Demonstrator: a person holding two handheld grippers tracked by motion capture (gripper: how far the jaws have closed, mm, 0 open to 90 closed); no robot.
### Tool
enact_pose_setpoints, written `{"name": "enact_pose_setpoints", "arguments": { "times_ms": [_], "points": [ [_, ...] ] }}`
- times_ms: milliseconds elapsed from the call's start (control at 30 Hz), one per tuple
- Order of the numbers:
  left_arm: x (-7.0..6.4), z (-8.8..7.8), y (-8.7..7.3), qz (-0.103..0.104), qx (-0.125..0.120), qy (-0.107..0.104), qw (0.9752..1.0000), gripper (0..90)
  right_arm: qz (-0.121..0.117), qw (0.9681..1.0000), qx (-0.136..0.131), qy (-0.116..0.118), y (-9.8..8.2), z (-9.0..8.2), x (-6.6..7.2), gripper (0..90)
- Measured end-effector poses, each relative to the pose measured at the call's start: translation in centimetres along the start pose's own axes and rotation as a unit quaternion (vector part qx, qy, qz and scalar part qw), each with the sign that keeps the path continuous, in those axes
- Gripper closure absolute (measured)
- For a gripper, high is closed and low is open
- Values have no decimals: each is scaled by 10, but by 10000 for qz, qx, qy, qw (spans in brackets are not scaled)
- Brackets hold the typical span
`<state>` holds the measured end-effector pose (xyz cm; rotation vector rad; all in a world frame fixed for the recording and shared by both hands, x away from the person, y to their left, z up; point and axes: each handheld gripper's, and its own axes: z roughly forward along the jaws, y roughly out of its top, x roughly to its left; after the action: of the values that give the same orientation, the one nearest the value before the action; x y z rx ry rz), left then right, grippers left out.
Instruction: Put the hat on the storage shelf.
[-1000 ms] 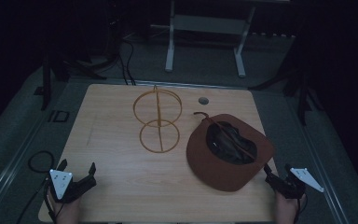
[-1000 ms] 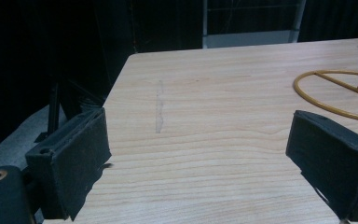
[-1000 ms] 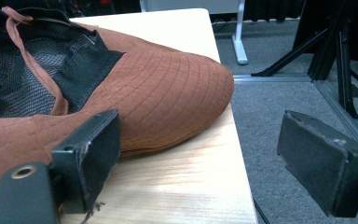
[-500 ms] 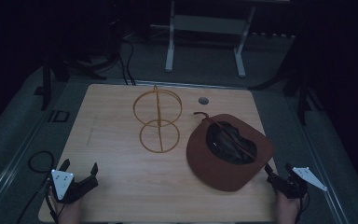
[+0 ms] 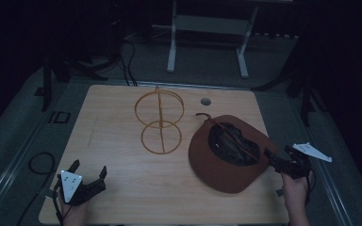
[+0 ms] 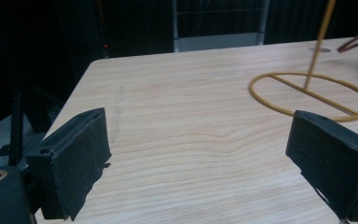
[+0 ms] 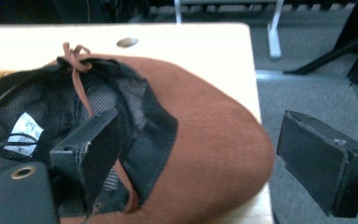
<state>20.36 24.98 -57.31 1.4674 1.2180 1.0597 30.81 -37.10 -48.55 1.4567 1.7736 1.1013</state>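
nothing much has moved. both wide-open grippers, left gripper (image 5: pixel 88 176) and right gripper (image 5: pixel 274 159), wait; the upside-down brown felt hat (image 5: pixel 226 153) sits near the yellow wire stand (image 5: pixel 159 121) on the tabletop (image 5: pixel 122 141), ready for hanging.

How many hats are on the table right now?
1: the brown hat lies upside down on the table's right side, beside the wire stand, with the open right gripper at its brim.

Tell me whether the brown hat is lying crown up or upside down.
Upside down. The hat lies brim-up on the table, its dark mesh lining, white label and chin cord facing the camera.
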Motion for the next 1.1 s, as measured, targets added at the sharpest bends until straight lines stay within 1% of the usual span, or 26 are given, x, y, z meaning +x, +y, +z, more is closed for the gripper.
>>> {"name": "enact_pose_setpoints", "arguments": {
  "times_ms": [33, 67, 100, 133, 200, 233, 333, 433, 567, 600, 633, 667, 700, 767, 800, 833, 933, 967, 1000, 1033, 1100],
  "points": [
    [-1, 0, 0, 0, -9, -31, 10000, 65, -27, 9999, 143, 70, 3, 4, 3, 110],
    [-3, 0, 1, -2, -4, -64, 10000, 66, -24, 9996, 227, 184, 4, 8, 5, 109],
    [-4, 0, 1, -3, 1, -83, 10000, 66, -47, 9993, 344, 160, 4, 12, 9, 108],
    [-4, 0, 1, 2, 6, -98, 10000, 65, -106, 9988, 476, 67, 4, 18, 12, 103],
    [-5, 0, 1, 17, 26, -129, 9999, 66, -183, 9972, 719, -7, 2, 28, 16, 103],
    [-5, 0, 1, 17, 26, -129, 9999, 66, -254, 9963, 807, -147, 1, 33, 18, 103],
    [-6, 0, 1, -29, 43, -157, 9999, 65, -481, 9922, 1031, -509, -5, 47, 22, 113],
    [-6, 0, 1, -38, 63, -165, 9998, 66, -649, 9875, 1245, -721, -11, 59, 24, 135],
    [-6, 0, 1, -60, 63, -185, 9998, 65, -757, 9837, 1448, -750, -15, 64, 23, 186],
    [-6, 0, 1, -60, 63, -185, 9998, 66, -757, 9837, 1448, -750, -15, 64, 23, 186],
    [-7, 1, 1, -56, 70, -199, 9998, 66, -828, 9823, 1487, -779, -15, 65, 24, 205],
    [-7, 1, 1, -49, 72, -214, 9997, 66, -944, 9797, 1567, -822, -16, 66, 26, 244],
    [-8, 1, 1, -52, 73, -228, 9997, 65, -976, 9788, 1592, -843, -17, 67, 26, 276],
    [-8, 1, 1, -41, 79, -226, 9997, 66, -1118, 9755, 1660, -916, -18, 69, 28, 359],
    [-8, 1, 1, -47, 77, -227, 9997, 66, -1234, 9732, 1671, -987, -19, 69, 30, 422],
    [-8, 1, 1, -62, 77, -232, 9997, 65, -1316, 9725, 1633, -1011, -20, 69, 32, 468],
    [-7, 1, 1, -92, 99, -228, 9996, 65, -1574, 9681, 1582, -1136, -21, 69, 38, 604],
    [-7, 1, 1, -114, 93, -228, 9996, 66, -1686, 9659, 1569, -1187, -21, 69, 40, 648],
    [-7, 1, 1, -117, 92, -228, 9996, 65, -1766, 9644, 1531, -1235, -21, 69, 41, 704],
    [-7, 1, 1, -113, 90, -219, 9997, 66, -1807, 9645, 1460, -1256, -21, 68, 43, 725],
    [-7, 1, 1, -122, 93, -220, 9996, 65, -1931, 9626, 1391, -1295, -20, 67, 45, 764]
  ]
}}
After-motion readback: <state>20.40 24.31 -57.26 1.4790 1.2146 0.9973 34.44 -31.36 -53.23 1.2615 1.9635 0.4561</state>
